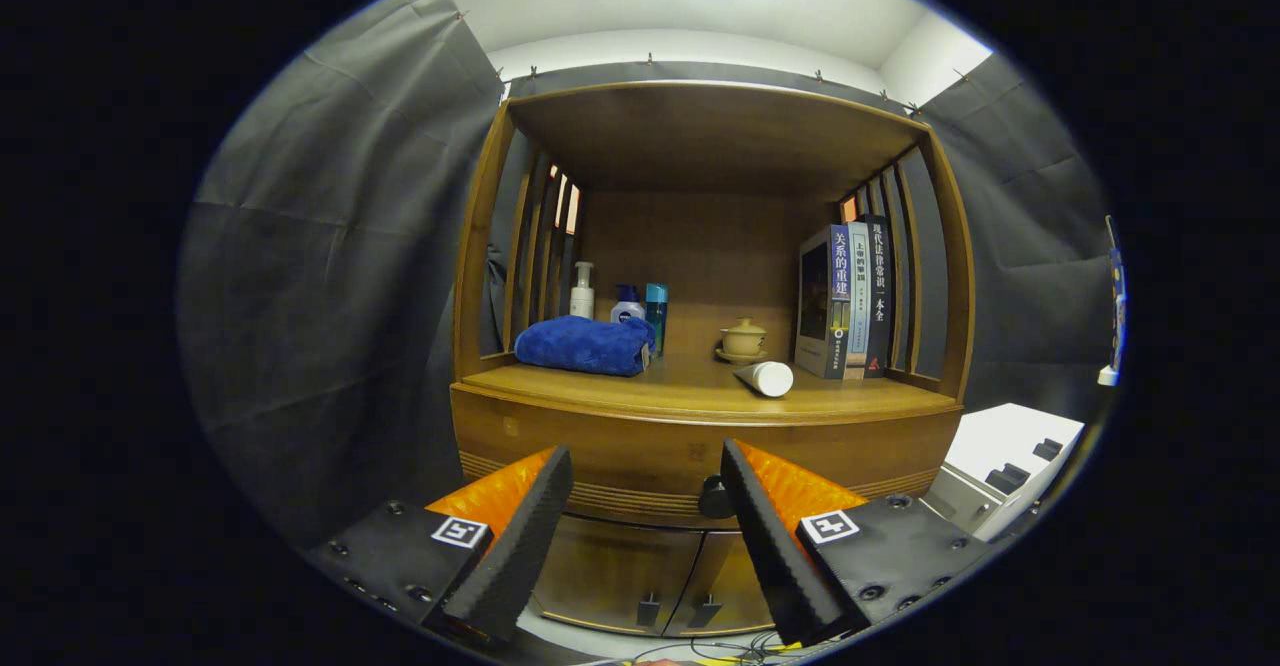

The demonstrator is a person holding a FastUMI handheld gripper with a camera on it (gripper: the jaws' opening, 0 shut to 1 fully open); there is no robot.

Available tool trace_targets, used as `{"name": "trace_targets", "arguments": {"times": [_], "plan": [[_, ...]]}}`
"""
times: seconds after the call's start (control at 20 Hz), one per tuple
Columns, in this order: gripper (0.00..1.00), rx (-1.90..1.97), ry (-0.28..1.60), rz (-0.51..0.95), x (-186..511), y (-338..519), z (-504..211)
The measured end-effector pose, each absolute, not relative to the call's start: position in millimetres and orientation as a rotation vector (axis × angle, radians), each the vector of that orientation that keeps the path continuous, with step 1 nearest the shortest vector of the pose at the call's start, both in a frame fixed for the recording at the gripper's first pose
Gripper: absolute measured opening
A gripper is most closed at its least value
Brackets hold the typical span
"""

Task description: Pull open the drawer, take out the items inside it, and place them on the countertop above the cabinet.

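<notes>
- While the drawer is sitting closed, the gripper is hanging released before it.
- Its knob is touching one finger.
- Above the drawer, a tube is lying on the countertop.

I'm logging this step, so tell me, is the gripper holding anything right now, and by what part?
Nothing is held. The gripper is open, its fingers spread apart in front of the closed drawer, with the drawer knob just inside one finger, not pinched.
</notes>
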State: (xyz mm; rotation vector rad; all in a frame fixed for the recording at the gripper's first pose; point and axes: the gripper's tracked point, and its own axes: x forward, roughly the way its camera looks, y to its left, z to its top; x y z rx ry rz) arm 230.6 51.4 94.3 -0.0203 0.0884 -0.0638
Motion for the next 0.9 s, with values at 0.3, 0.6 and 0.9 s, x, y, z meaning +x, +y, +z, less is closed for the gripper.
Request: {"name": "trace_targets", "arguments": {"times": [0.3,0.6,0.9], "plan": [[0.98,-0.017,0.096,-0.064,230.7,50.8,92.8],[0.98,-0.019,0.092,-0.062,229.9,51.2,94.6],[0.98,-0.018,0.090,-0.062,230.1,51.5,94.6]]}}
